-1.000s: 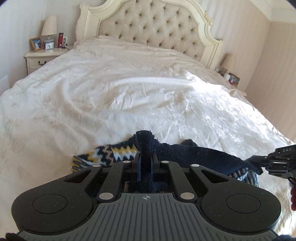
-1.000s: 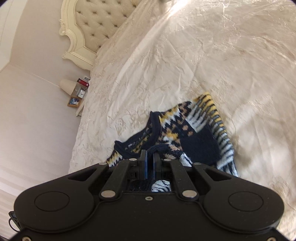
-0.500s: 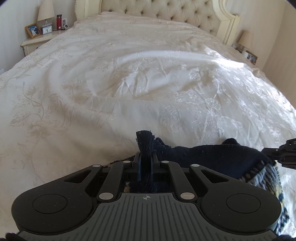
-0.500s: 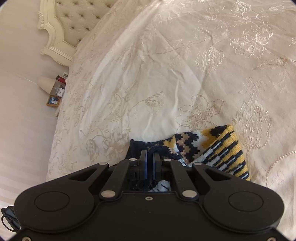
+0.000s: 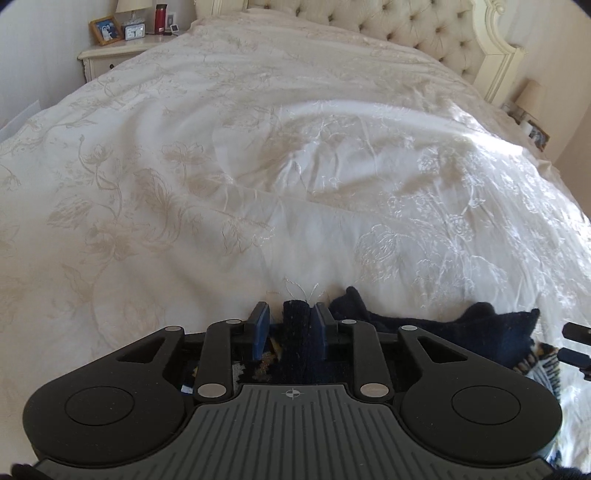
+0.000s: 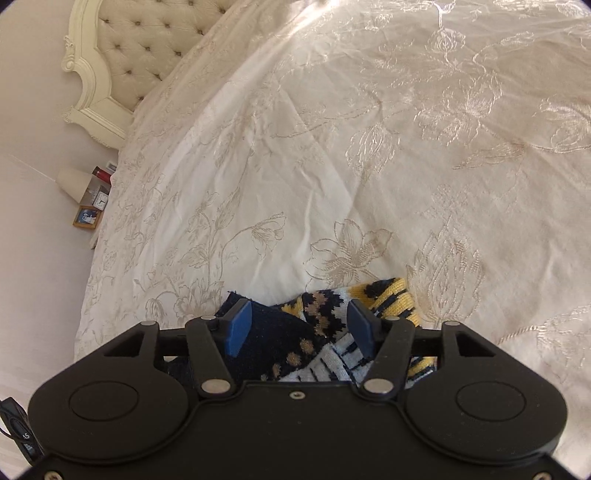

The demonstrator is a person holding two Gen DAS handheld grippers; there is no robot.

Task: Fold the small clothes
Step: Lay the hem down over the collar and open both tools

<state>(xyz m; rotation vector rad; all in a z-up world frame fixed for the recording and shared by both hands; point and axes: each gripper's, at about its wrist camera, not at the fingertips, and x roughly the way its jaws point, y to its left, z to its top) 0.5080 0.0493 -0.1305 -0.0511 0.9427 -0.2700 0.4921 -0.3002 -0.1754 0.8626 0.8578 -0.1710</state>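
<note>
A small knitted sweater (image 6: 388, 295), navy with yellow, white and tan patterning, lies on the cream bedspread (image 6: 332, 147) just under my right gripper (image 6: 301, 326). That gripper is wide open above it, holding nothing. In the left wrist view the sweater's navy side (image 5: 461, 328) lies bunched on the bedspread (image 5: 295, 166). A navy fabric edge stands between the parted fingers of my left gripper (image 5: 290, 325), leaning on the right finger with a gap beside the left one. My right gripper's tip (image 5: 576, 343) shows at the right edge of that view.
The bed stretches ahead to a tufted headboard (image 5: 424, 26). A nightstand (image 5: 110, 59) with a photo frame, clock and red bottle stands at the bed's far left. A lamp (image 5: 528, 96) stands at its far right. Pale walls surround the bed.
Both grippers lowered the sweater onto the bedspread and opened. The right one let go fully. The left one's fingers parted from the navy edge.
</note>
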